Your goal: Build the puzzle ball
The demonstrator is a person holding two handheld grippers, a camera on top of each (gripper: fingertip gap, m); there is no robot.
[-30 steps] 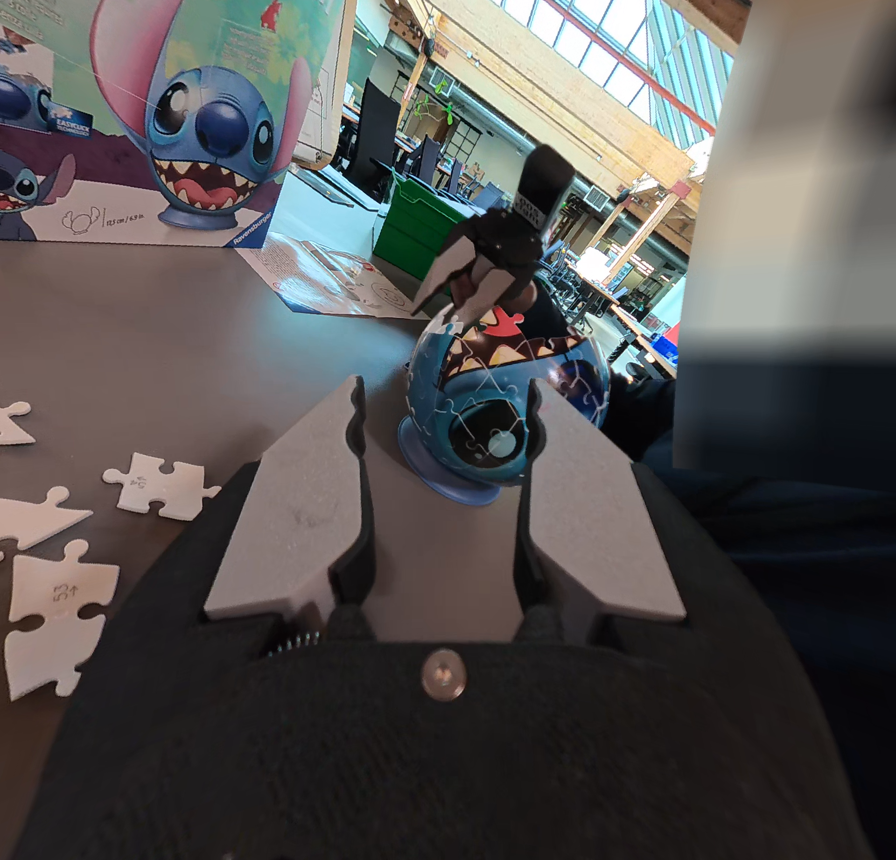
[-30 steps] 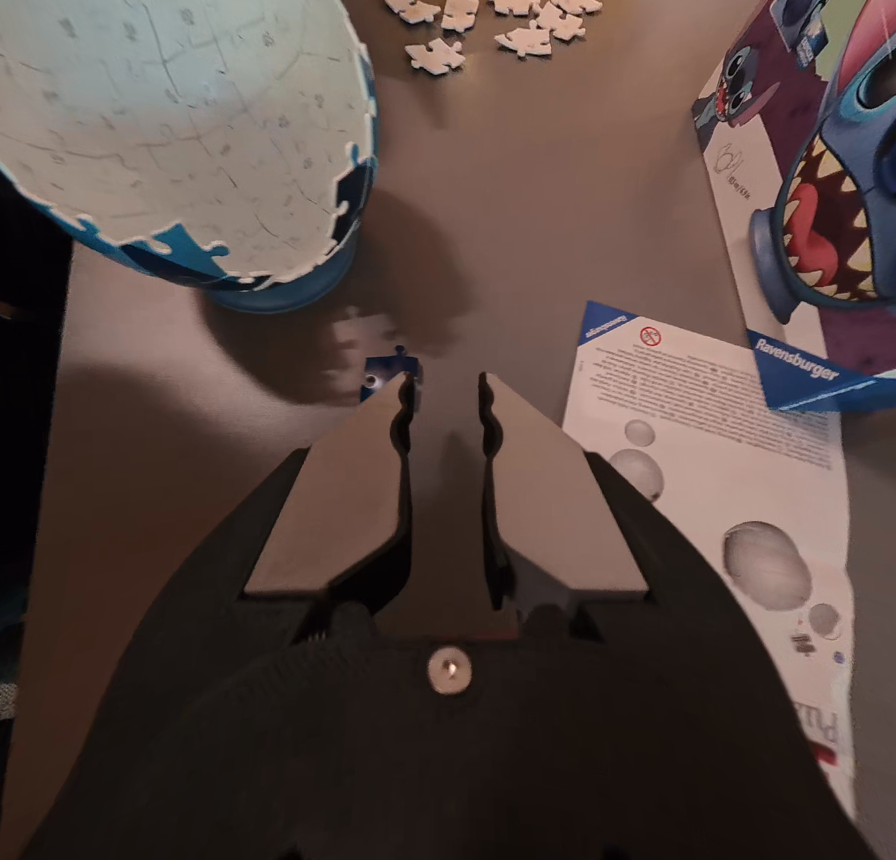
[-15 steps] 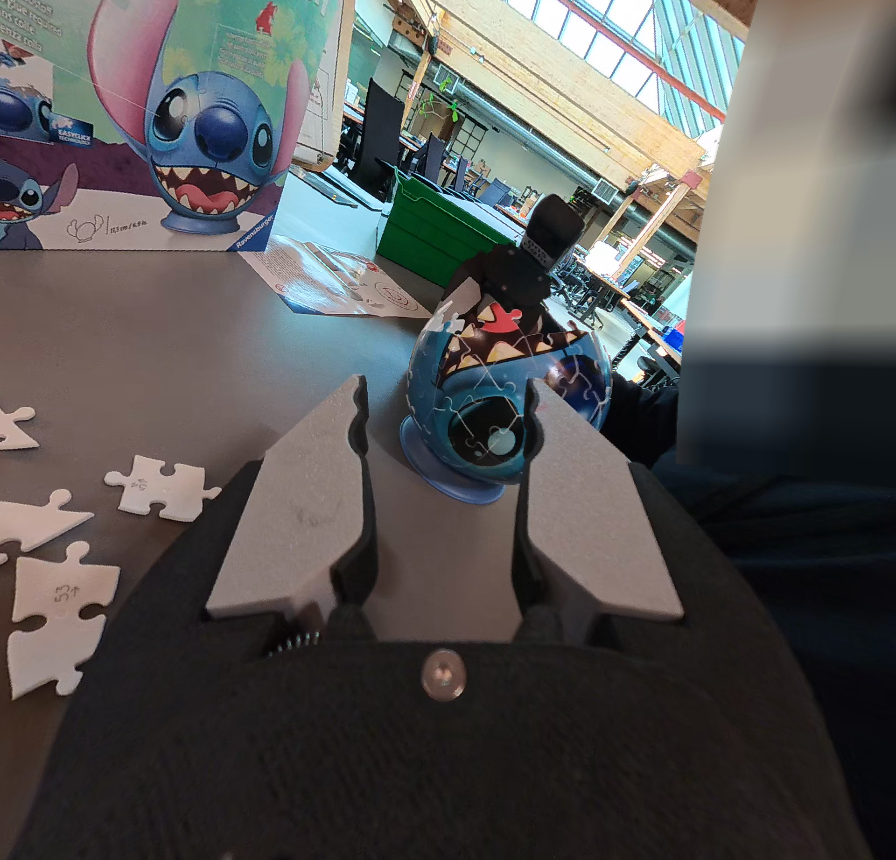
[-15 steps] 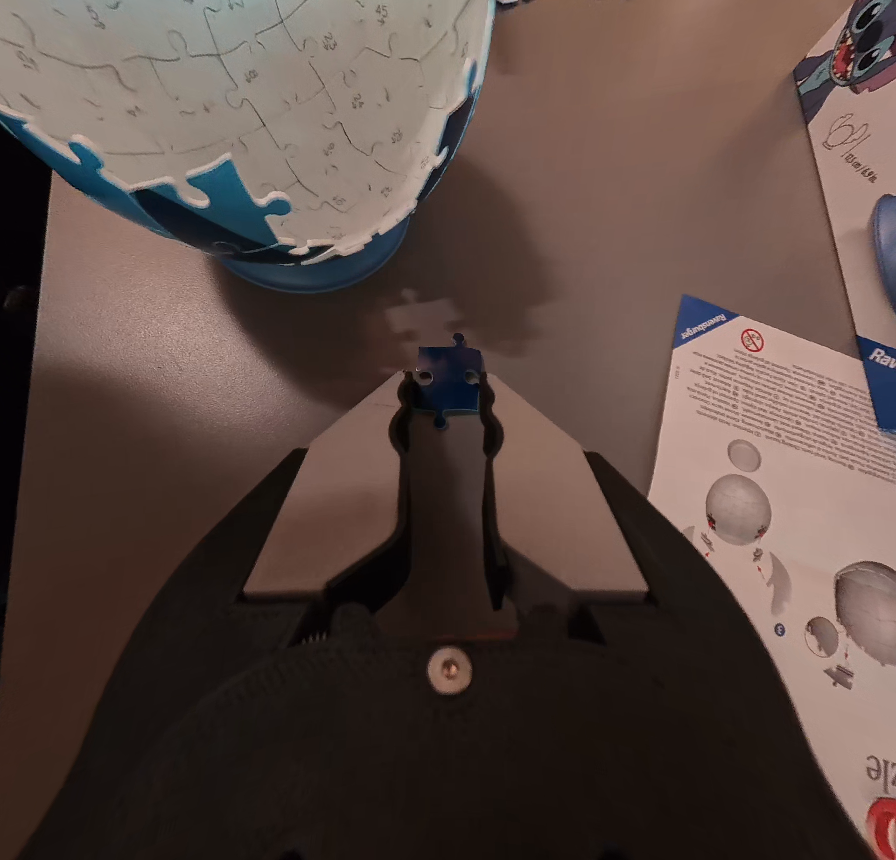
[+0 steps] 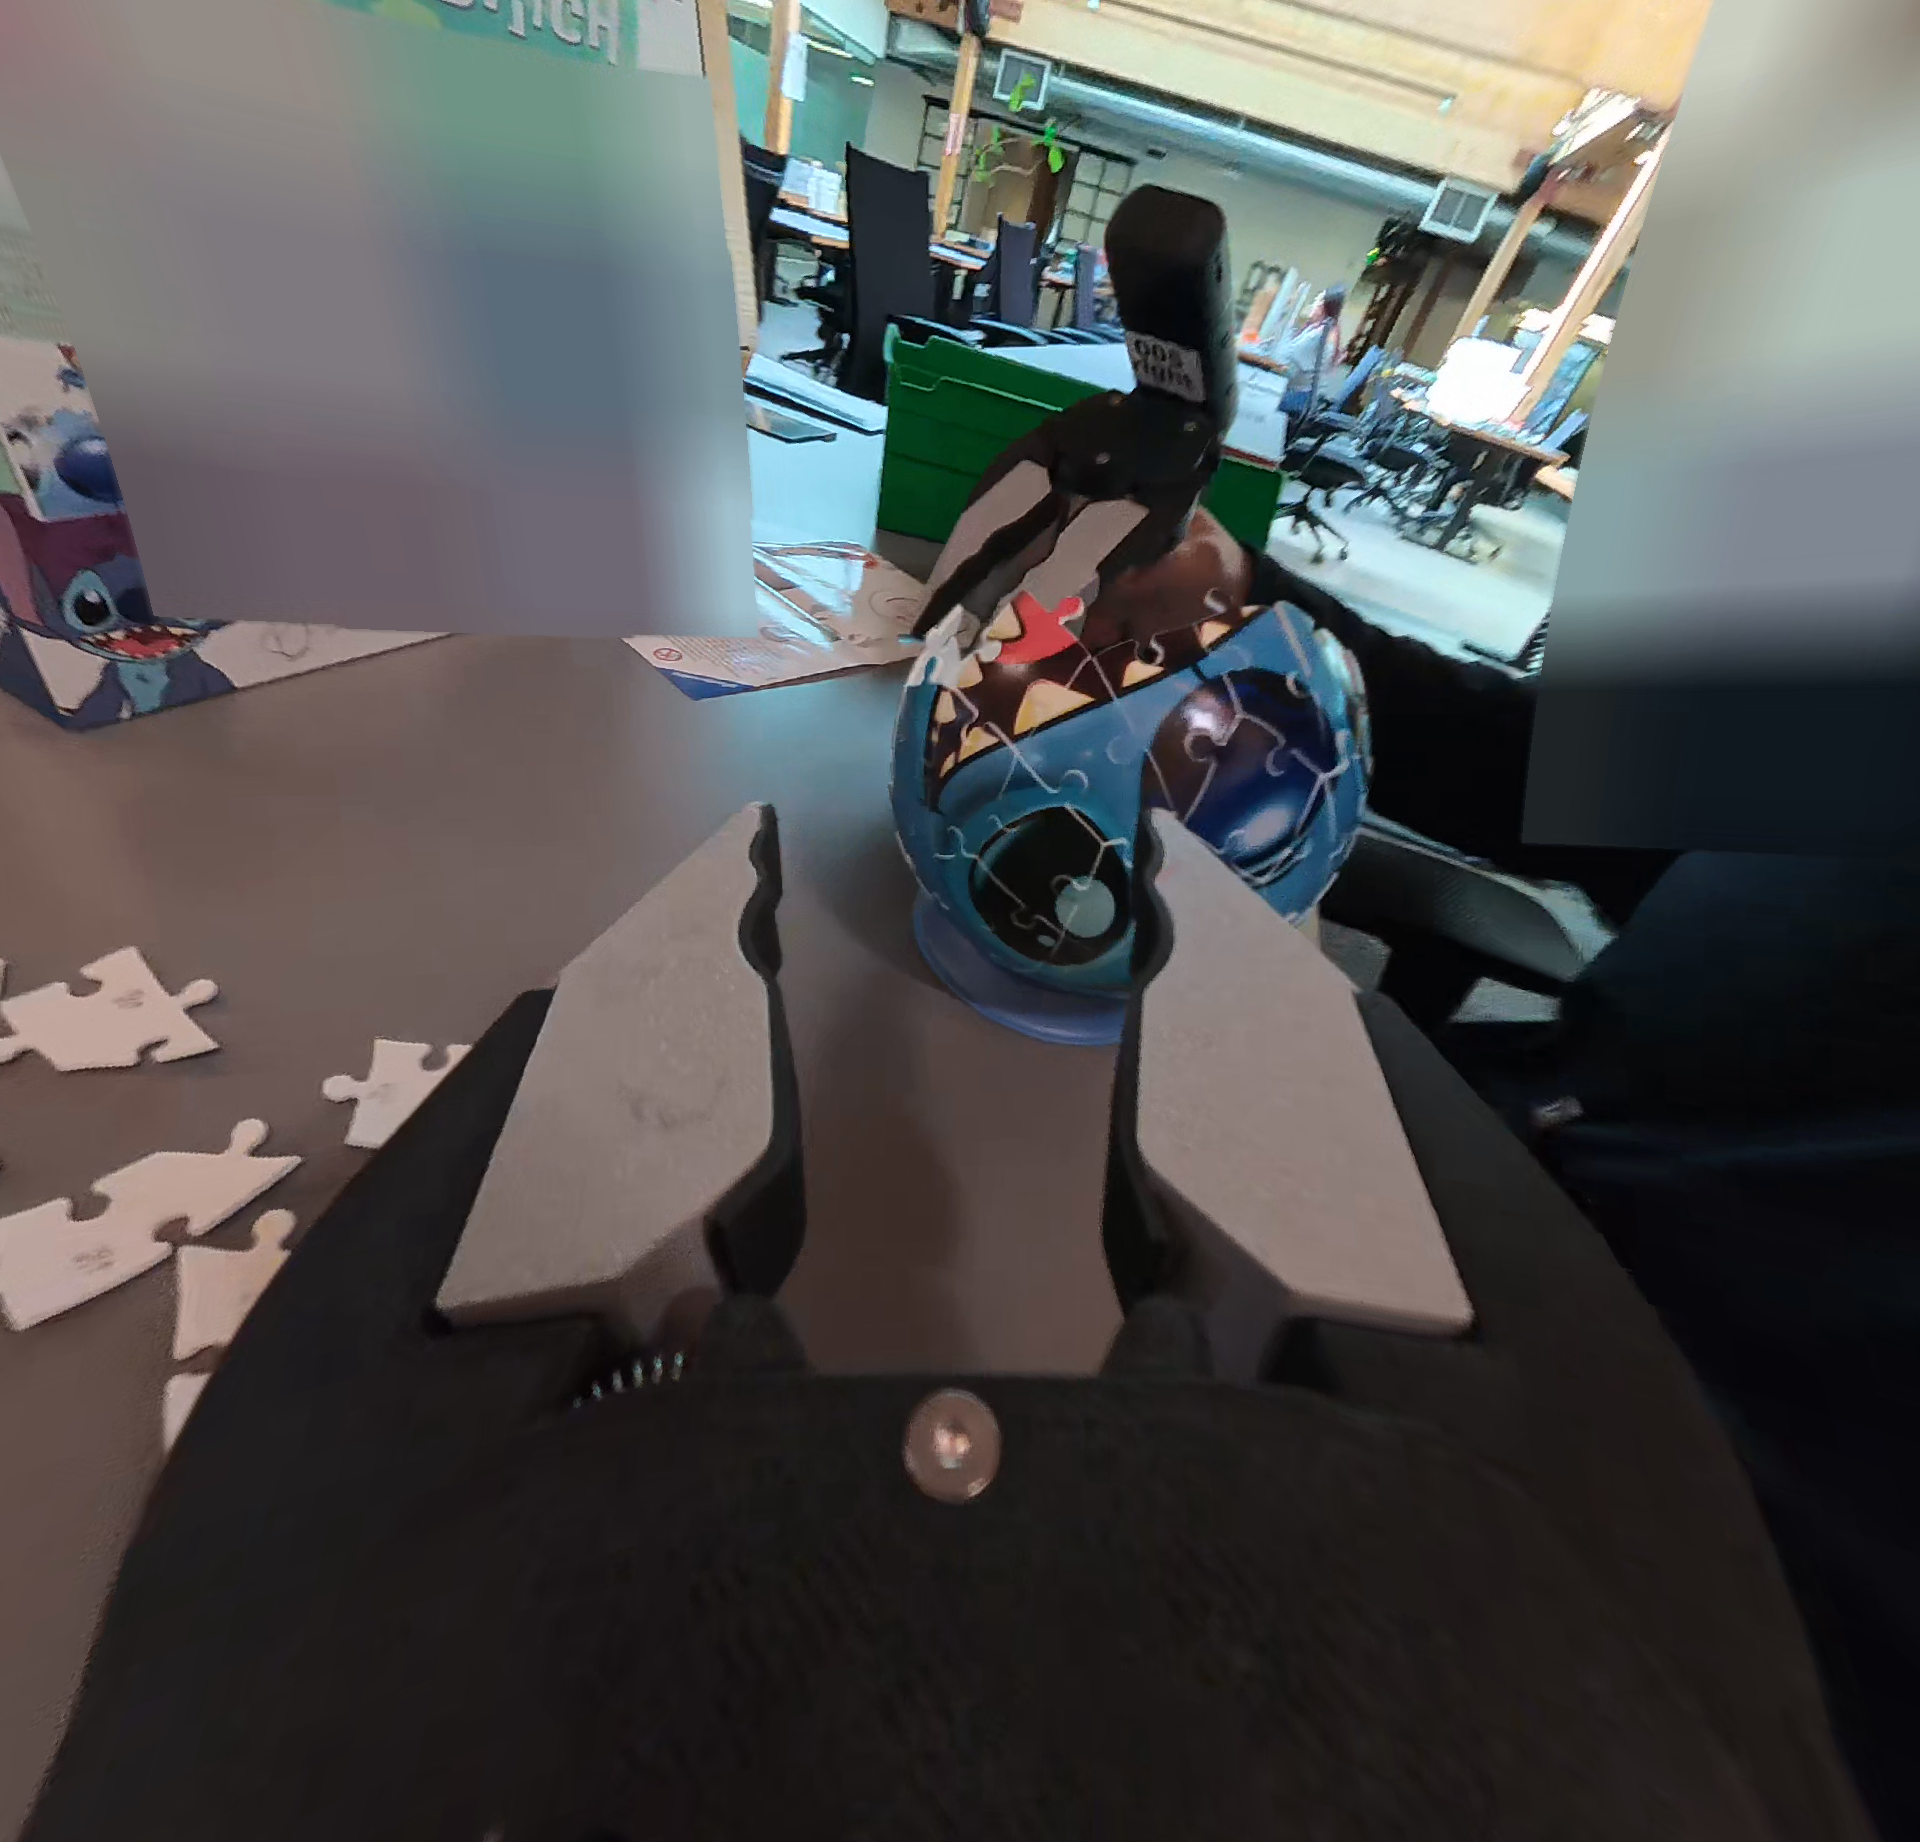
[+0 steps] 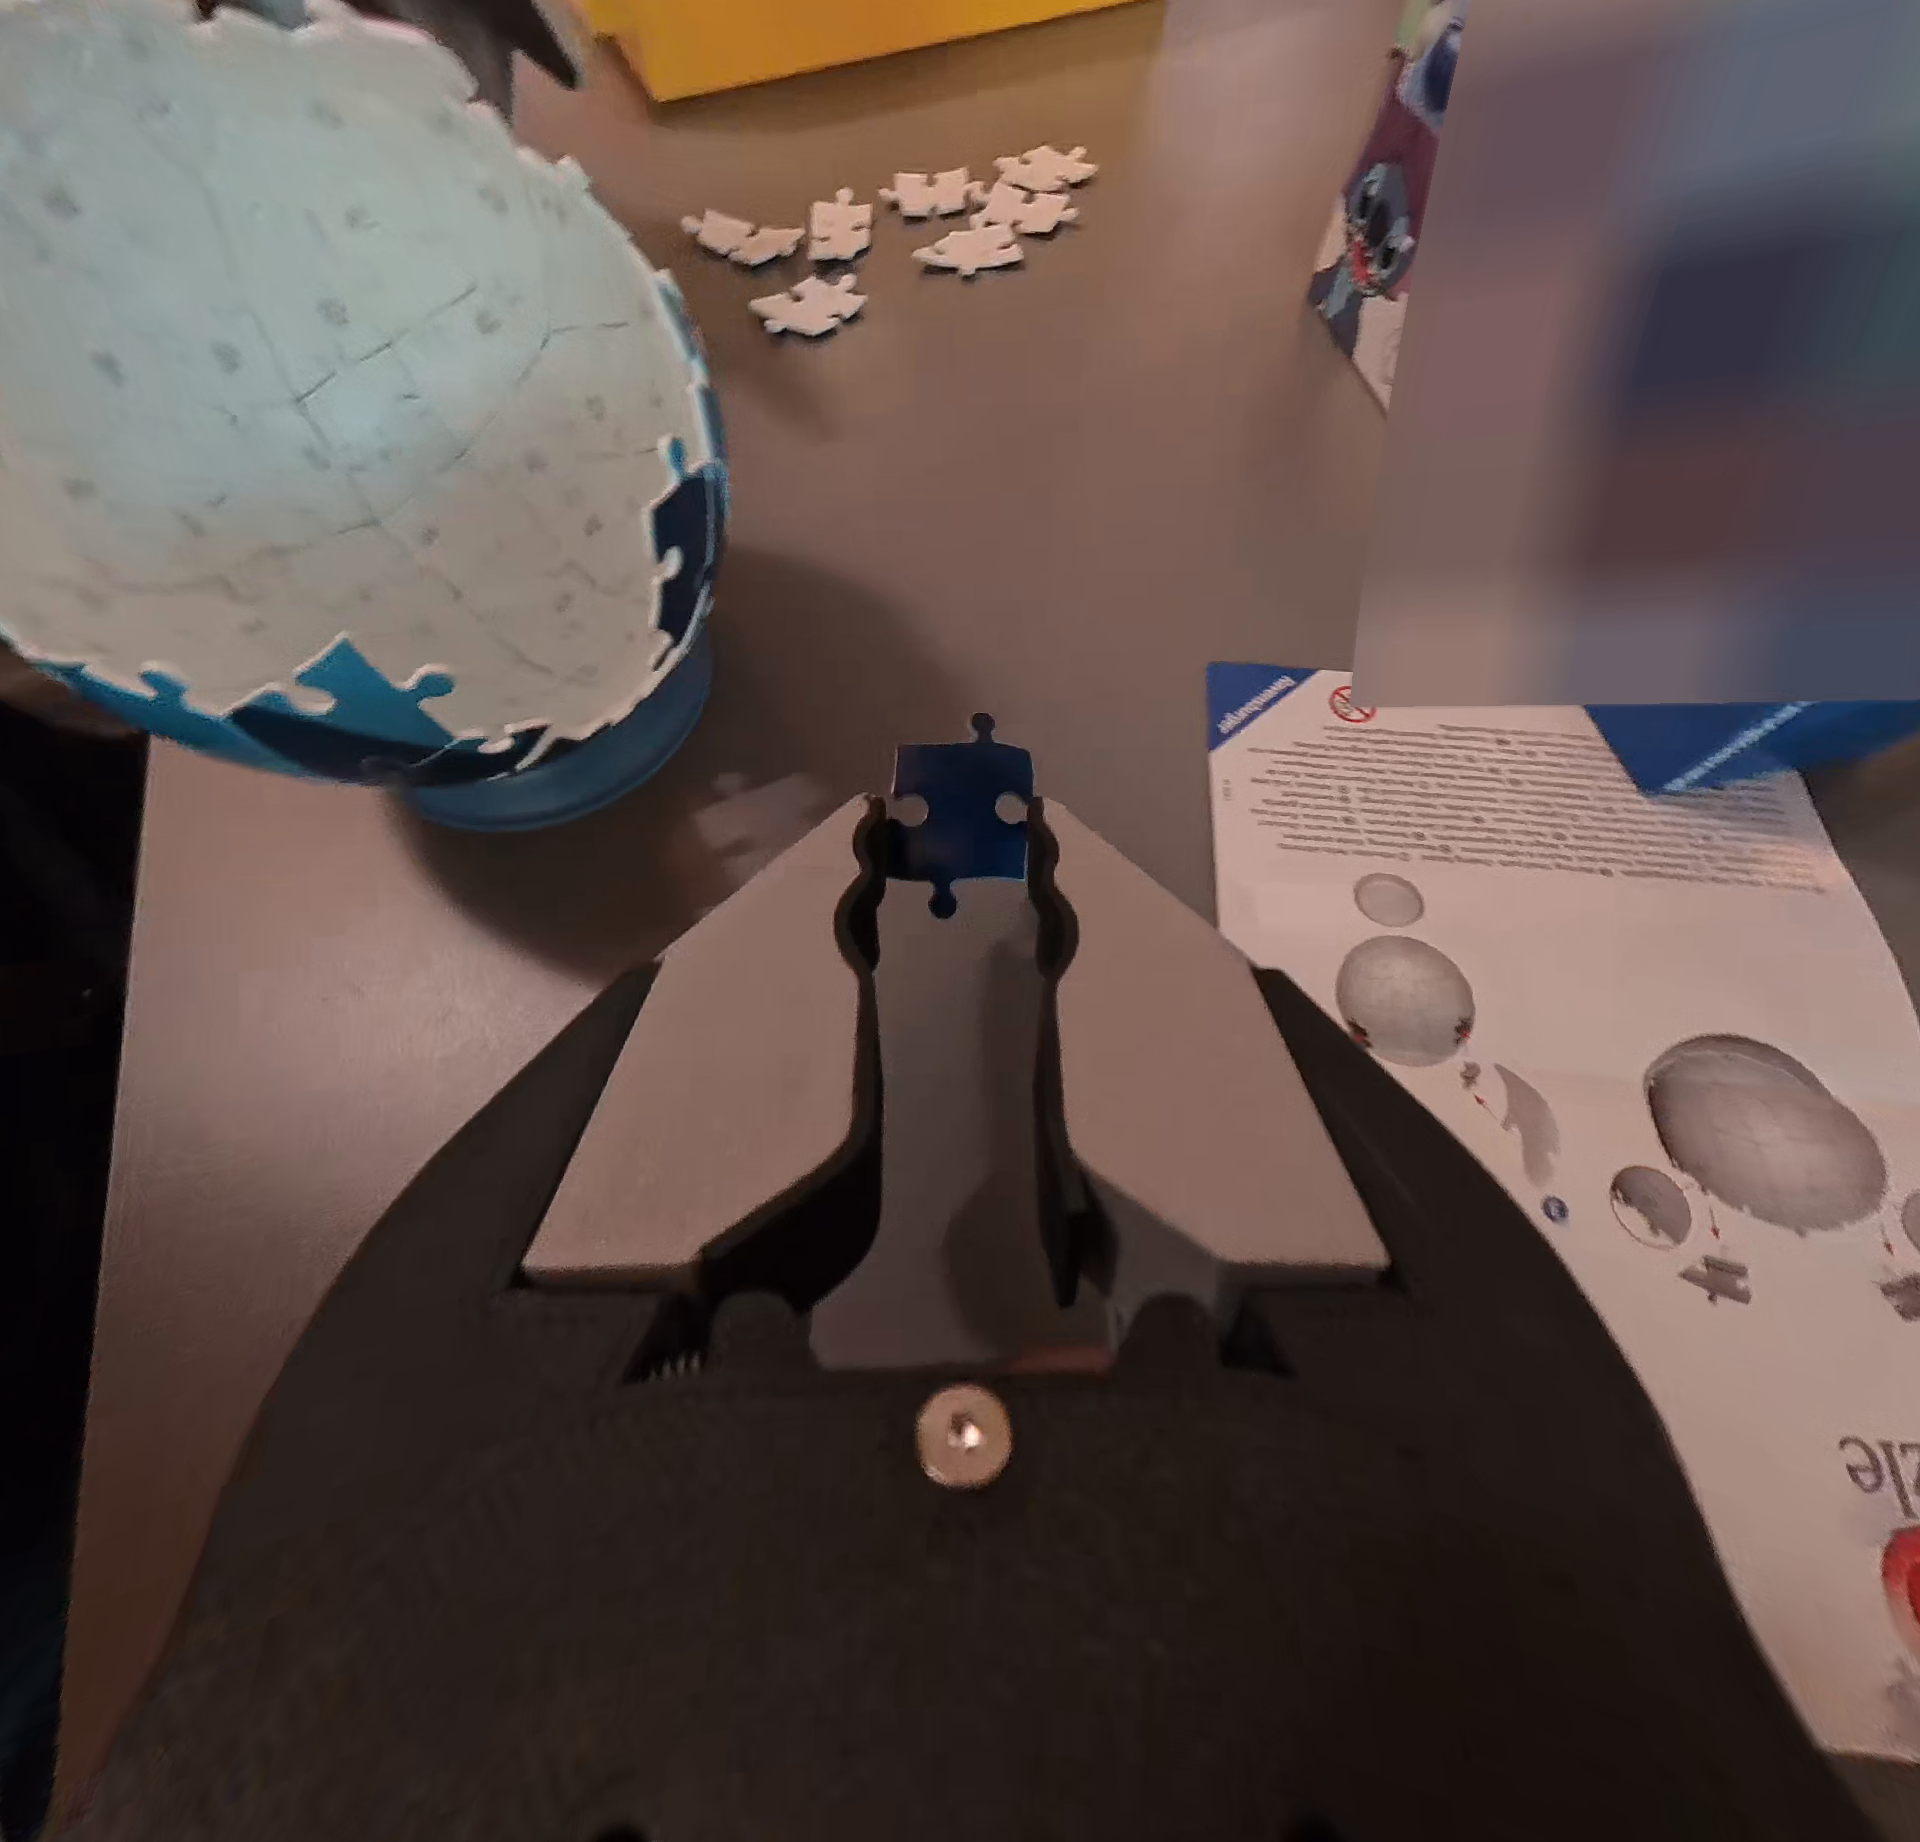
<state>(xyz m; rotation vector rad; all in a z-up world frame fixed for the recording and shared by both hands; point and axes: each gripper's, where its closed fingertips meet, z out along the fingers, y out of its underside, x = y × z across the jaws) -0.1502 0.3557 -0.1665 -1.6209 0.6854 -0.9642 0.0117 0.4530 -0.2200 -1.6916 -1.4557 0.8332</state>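
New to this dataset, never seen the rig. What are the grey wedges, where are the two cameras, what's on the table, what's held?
No robot here: a person holds one two-finger gripper in each hand, and each carries a camera looking forward along its fingers. The grey wedges are those fingers.

The left wrist view shows the left gripper, open and empty, facing the half-built puzzle ball on its blue stand; the other gripper shows behind it.

The right wrist view shows the right gripper shut on a dark blue puzzle piece, near the ball's open white inside.

On the grey table lie loose white pieces, an instruction sheet and the puzzle box.
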